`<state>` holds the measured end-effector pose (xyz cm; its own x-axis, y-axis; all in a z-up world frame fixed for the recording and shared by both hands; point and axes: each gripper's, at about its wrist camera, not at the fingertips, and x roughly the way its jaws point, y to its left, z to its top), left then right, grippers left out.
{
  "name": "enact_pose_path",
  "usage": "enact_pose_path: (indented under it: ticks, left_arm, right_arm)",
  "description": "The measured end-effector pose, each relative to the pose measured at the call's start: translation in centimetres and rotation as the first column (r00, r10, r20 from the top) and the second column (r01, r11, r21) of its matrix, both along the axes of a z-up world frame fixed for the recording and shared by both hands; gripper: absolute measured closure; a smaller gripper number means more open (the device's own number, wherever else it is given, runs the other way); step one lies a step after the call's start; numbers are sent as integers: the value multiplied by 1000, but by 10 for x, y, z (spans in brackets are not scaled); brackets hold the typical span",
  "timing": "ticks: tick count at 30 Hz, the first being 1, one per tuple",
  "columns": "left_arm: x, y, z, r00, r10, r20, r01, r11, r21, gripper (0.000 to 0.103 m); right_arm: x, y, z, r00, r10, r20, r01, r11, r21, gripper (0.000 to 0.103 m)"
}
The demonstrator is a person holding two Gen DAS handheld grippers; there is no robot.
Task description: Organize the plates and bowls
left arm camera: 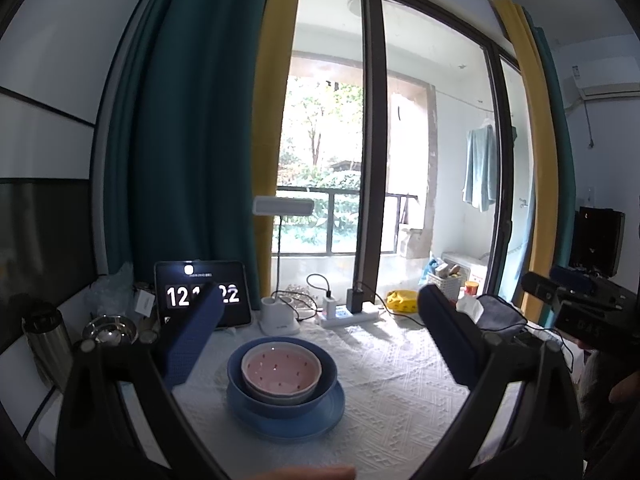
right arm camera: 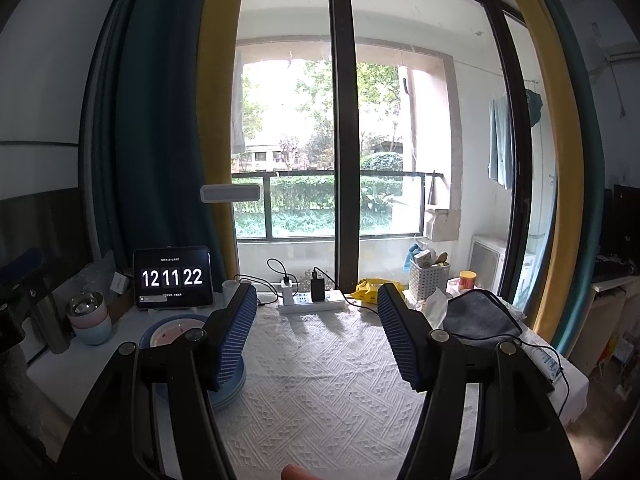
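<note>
On our white tablecloth [left arm camera: 392, 380], pink bowl [left arm camera: 281, 369] nests in blue bowl [left arm camera: 320, 384] on blue plate [left arm camera: 320, 420]. Our left gripper [left arm camera: 320, 328] and right gripper [right arm camera: 318, 332] gape wide, holding nothing.

A lived-in room of a home is shown. A table [right arm camera: 340, 368] covered with a white textured cloth is set against tall glass doors [right arm camera: 340, 120], framed by teal and yellow curtains [right arm camera: 160, 120]. Beyond the glass, a balcony with hanging laundry [right arm camera: 500, 140] and a basket [right arm camera: 426, 278] is seen. A tablet clock [right arm camera: 173, 278], a power strip [right arm camera: 312, 300] and an air conditioner [left arm camera: 600, 84] are also visible.
</note>
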<state>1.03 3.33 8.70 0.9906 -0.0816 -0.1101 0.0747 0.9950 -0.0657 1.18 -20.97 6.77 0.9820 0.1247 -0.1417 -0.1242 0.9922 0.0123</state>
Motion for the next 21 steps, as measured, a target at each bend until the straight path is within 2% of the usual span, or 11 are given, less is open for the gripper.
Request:
enact_pose_path:
  ticks: [21]
  left_arm:
    - [0, -4, 1, 1000, -8, 1, 8, 1000, 5, 4]
  right_arm:
    - [3, -3, 0, 1000, -3, -12, 3, 1000, 0, 37]
